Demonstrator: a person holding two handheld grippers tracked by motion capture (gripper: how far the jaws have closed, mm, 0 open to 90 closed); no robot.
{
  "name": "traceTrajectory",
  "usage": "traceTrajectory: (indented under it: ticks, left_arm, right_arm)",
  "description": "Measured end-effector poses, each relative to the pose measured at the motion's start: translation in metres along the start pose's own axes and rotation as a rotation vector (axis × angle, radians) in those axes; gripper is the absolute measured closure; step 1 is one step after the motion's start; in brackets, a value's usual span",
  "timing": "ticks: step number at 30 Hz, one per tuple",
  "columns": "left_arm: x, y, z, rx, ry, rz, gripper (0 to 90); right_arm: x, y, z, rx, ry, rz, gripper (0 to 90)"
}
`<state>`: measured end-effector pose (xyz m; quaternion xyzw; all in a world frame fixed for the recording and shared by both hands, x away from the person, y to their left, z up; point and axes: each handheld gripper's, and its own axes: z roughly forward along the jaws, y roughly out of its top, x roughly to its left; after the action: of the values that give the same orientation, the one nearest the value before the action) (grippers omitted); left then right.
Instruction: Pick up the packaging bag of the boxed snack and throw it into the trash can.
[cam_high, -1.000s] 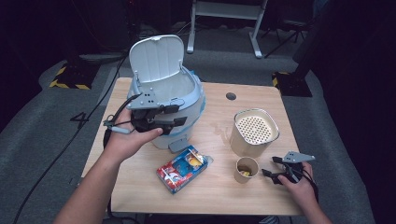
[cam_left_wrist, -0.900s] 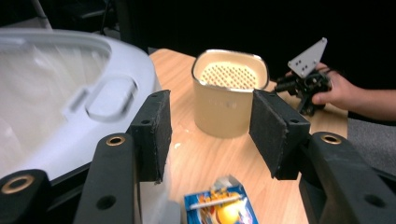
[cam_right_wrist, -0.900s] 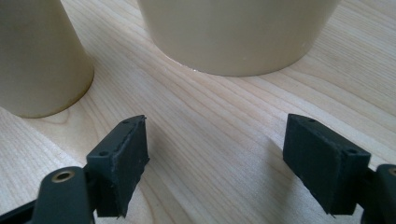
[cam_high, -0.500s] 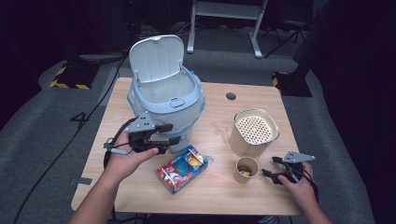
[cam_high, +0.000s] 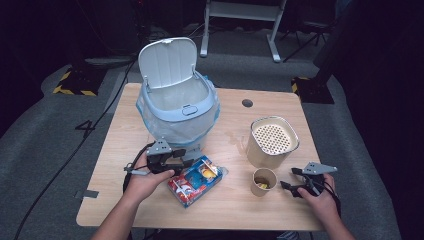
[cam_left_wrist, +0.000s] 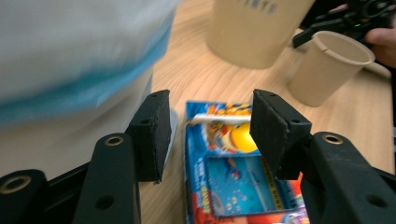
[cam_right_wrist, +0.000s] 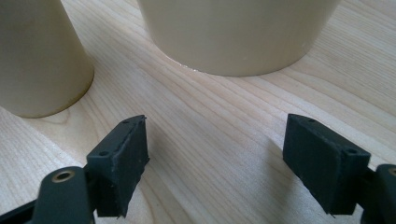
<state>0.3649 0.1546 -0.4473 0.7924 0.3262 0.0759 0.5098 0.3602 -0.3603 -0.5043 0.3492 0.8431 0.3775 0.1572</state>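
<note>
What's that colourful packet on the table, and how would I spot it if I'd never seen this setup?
Start at the big pale-blue bin with its lid up, at the back left of the wooden table. Just in front of its base lies a flat packet, with the left gripper over its near end, jaws open. It is the one bright thing there: blue and red with a yellow cartoon figure, beside plain beige cups.

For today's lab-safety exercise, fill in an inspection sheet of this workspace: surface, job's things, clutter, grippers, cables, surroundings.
Surface: wooden table, dry.
Job's things: snack packet flat, beside the open-lidded bin.
Clutter: paper cup with scraps inside; perforated-top canister.
Grippers: left gripper open, jaws astride the packet's end; right gripper open over bare wood.
Cables: black cable on the floor, left of the table.
Surroundings: grey carpet, dark room, hazard-striped block.
</note>
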Motion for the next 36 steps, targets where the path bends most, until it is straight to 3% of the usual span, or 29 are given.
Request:
traceTrajectory:
  ticks: [3,6,9,11,12,13,16,19,24,36]
  left_arm:
    - [0.003,-0.01,0.005,0.006,-0.008,-0.046,49.3]
    - [0.004,-0.017,0.009,0.089,0.008,-0.024,51.6]
    - [0.003,-0.018,0.01,0.117,0.004,-0.024,53.3]
    - [0.003,-0.022,0.012,0.107,-0.005,-0.032,56.5]
    - [0.004,-0.027,0.016,0.122,-0.016,-0.058,57.0]
    - [0.004,-0.027,0.016,0.122,-0.016,-0.058,57.8]
    - [0.006,-0.03,0.02,0.175,0.002,-0.065,59.2]
    - [0.007,-0.03,0.022,0.178,-0.006,-0.085,60.6]
    - [0.009,-0.032,0.025,0.212,-0.019,-0.093,71.5]
    - [0.011,-0.032,0.028,0.242,-0.029,-0.118,76.6]
  right_arm:
    - [0.0,0.0,0.0,0.0,0.0,0.0,22.3]
    - [0.0,0.0,0.0,0.0,0.0,0.0,22.3]
    - [0.0,0.0,0.0,0.0,0.0,0.0,22.3]
    - [0.0,0.0,0.0,0.0,0.0,0.0,22.3]
    - [0.0,0.0,0.0,0.0,0.0,0.0,22.3]
    - [0.0,0.0,0.0,0.0,0.0,0.0,22.3]
    - [0.0,0.0,0.0,0.0,0.0,0.0,22.3]
    - [0.0,0.0,0.0,0.0,0.0,0.0,22.3]
    - [0.0,0.0,0.0,0.0,0.0,0.0,22.3]
    - [0.0,0.0,0.0,0.0,0.0,0.0,22.3]
